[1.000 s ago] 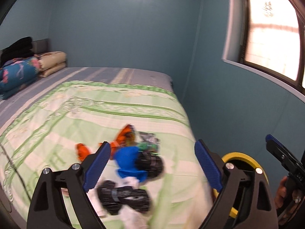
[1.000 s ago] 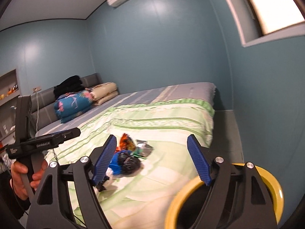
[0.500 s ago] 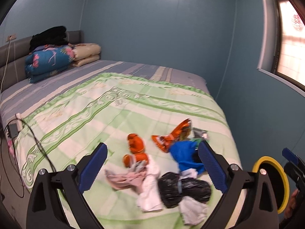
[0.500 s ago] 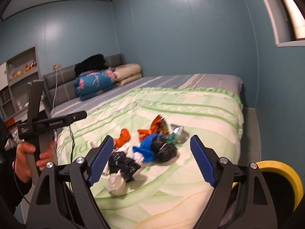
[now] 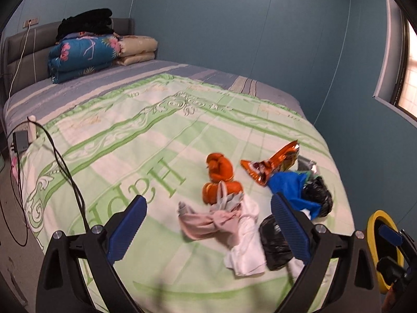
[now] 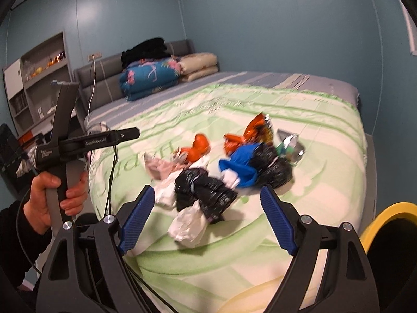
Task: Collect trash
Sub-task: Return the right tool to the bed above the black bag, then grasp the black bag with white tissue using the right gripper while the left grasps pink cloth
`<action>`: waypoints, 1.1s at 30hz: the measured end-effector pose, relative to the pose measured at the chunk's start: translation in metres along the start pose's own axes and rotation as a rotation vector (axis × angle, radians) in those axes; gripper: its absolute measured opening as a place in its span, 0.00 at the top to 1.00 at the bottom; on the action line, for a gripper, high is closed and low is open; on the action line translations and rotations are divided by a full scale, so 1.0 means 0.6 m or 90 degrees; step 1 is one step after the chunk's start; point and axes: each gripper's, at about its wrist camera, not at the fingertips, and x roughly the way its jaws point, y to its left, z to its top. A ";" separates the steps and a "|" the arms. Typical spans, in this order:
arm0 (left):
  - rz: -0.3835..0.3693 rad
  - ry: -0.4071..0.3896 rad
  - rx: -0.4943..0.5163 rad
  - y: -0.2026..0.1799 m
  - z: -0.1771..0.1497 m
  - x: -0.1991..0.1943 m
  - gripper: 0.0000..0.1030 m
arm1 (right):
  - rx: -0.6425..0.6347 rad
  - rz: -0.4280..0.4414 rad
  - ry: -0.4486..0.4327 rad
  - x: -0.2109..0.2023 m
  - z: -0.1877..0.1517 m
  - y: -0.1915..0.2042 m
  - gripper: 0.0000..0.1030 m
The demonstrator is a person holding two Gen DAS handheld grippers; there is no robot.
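Note:
A heap of trash lies on the green and white bedspread (image 5: 146, 140): orange crumpled wrappers (image 5: 220, 172), an orange snack bag (image 5: 273, 161), a blue bag (image 5: 292, 187), black plastic bags (image 5: 276, 242), white tissue (image 5: 245, 255) and pink cloth (image 5: 203, 221). The heap also shows in the right wrist view, with the black bags (image 6: 206, 187) and blue bag (image 6: 242, 164). My left gripper (image 5: 208, 230) is open and empty, just short of the heap. My right gripper (image 6: 206, 219) is open and empty near the black bags. A yellow-rimmed bin (image 5: 383, 247) stands right of the bed.
Folded blankets (image 5: 86, 54) and black clothes are stacked at the grey headboard. A black cable (image 5: 65, 172) and a charger lie on the bed's left edge. A window (image 5: 410, 73) is on the right wall. Shelves (image 6: 36, 83) stand beside the bed. The bin rim (image 6: 385, 216) is at lower right.
Both grippers have drawn back and swung left, so more of the bed and the whole heap are in view. Both stay open and empty.

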 end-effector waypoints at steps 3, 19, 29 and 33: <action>-0.001 0.014 -0.004 0.011 -0.011 0.015 0.10 | -0.004 0.006 0.026 0.028 -0.013 0.008 0.23; -0.013 0.071 -0.027 0.036 -0.042 0.093 0.10 | -0.017 0.005 0.107 0.109 -0.044 0.016 0.25; -0.034 0.090 -0.040 0.034 -0.045 0.135 0.12 | -0.029 0.007 0.139 0.145 -0.052 0.024 0.32; -0.046 0.106 -0.049 0.033 -0.048 0.150 0.27 | -0.026 0.007 0.153 0.159 -0.056 0.022 0.39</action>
